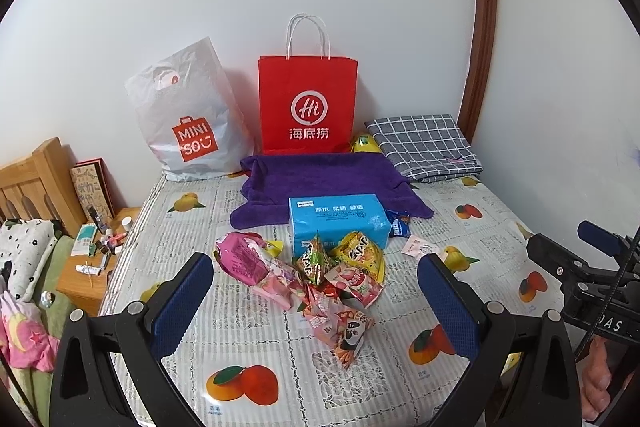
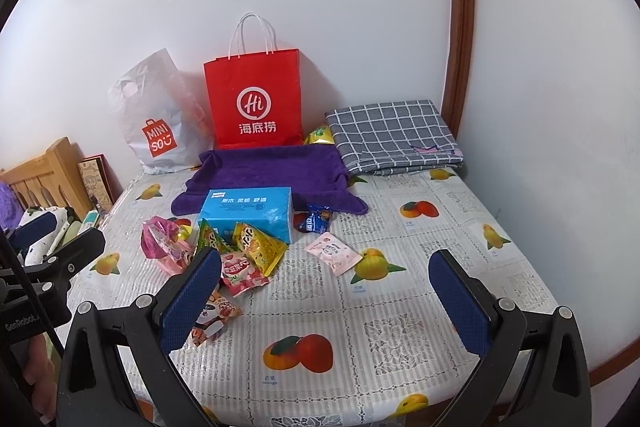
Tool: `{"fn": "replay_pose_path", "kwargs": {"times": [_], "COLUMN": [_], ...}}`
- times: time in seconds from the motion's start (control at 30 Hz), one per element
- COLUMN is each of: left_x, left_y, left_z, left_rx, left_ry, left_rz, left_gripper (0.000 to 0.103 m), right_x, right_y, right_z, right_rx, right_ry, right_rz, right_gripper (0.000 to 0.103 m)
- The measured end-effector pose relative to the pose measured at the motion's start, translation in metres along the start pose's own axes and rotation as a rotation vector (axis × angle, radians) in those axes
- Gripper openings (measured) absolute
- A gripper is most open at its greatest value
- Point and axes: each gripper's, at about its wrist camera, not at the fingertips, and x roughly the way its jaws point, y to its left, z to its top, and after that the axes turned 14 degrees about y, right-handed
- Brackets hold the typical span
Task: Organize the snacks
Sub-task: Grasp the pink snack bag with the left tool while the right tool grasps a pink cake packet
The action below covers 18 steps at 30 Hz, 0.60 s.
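On the tabletop point(image 1: 256, 339), left to right: left claw point(image 1: 314, 301), spread and empty, above the snack pile point(image 1: 316, 279); tissue box point(image 2: 248, 213); pink sachet point(image 2: 334, 253); right claw point(image 2: 326, 301), spread and empty. Nothing appears sorted; every snack remains loose.

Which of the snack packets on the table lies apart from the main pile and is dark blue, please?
The small dark blue packet, right of the blue tissue pack beside the purple towel; the piled packets are pink, yellow and green.

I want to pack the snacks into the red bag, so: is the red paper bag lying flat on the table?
No, the red paper bag stands upright against the wall behind the purple towel, handles up.
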Motion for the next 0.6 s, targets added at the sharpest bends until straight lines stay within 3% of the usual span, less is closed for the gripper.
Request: {"fn": "replay_pose_path", "kwargs": {"times": [0.3, 0.6], "left_x": [0.044, 0.094], "left_y": [0.023, 0.042], "left_z": [0.001, -0.003], "left_rx": [-0.046, -0.071], "left_ry": [0.077, 0.149], "left_rz": [-0.013, -0.021], "left_gripper": [0.102, 0.096], "right_x": [0.055, 0.134], "right_y": [-0.013, -0.036], "right_z": [0.0, -0.005], "right_rx": [0.006, 0.071], "right_ry": [0.088, 0.237], "right_rz": [-0.011, -0.025], "right_gripper": [0.102, 0.102]}}
